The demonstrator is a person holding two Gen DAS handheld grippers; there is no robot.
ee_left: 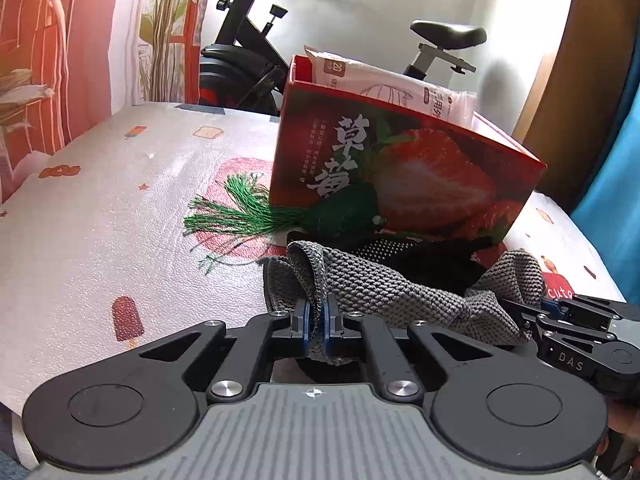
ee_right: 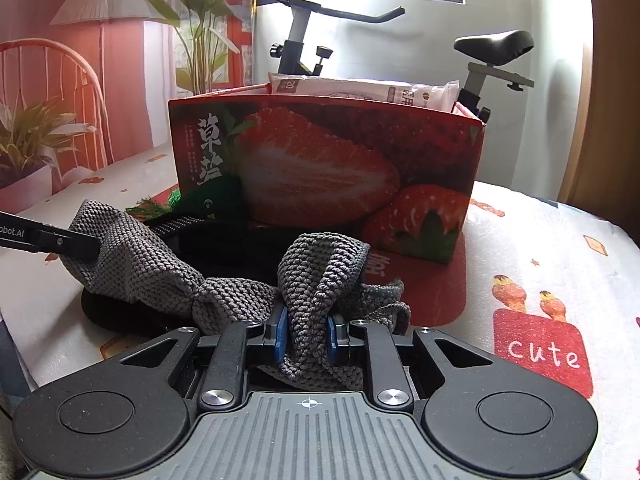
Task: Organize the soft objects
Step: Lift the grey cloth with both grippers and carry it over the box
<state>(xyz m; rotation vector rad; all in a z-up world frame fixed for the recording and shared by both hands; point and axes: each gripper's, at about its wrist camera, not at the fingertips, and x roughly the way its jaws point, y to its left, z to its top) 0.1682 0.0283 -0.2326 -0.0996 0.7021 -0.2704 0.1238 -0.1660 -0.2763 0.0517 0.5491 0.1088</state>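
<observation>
**Both claws clenched on one grey knit cloth**

Left gripper (ee_left: 316, 330) is clamped tight on a thin fold at one end of the grey knit cloth (ee_left: 384, 292); right gripper (ee_right: 306, 338) pinches a thicker bunch at the other end. Cloth hangs betw. the two, twisted mid-span, just above the patterned tabletop (ee_left: 120, 184), directly in front of the strawberry box (ee_right: 328, 172). Prob. a two-ended hold so the floppy fabric can be spread or folded w/o sagging, then dropped in the box, which is open-topped and already has a white packet (ee_right: 360, 90) in it.

Left view shows the green tassel (ee_left: 240, 212) fully, fringe spread on the table beside the box. Right view hides most of that, but shows a black strap (ee_right: 180, 226) under the cloth.
</observation>
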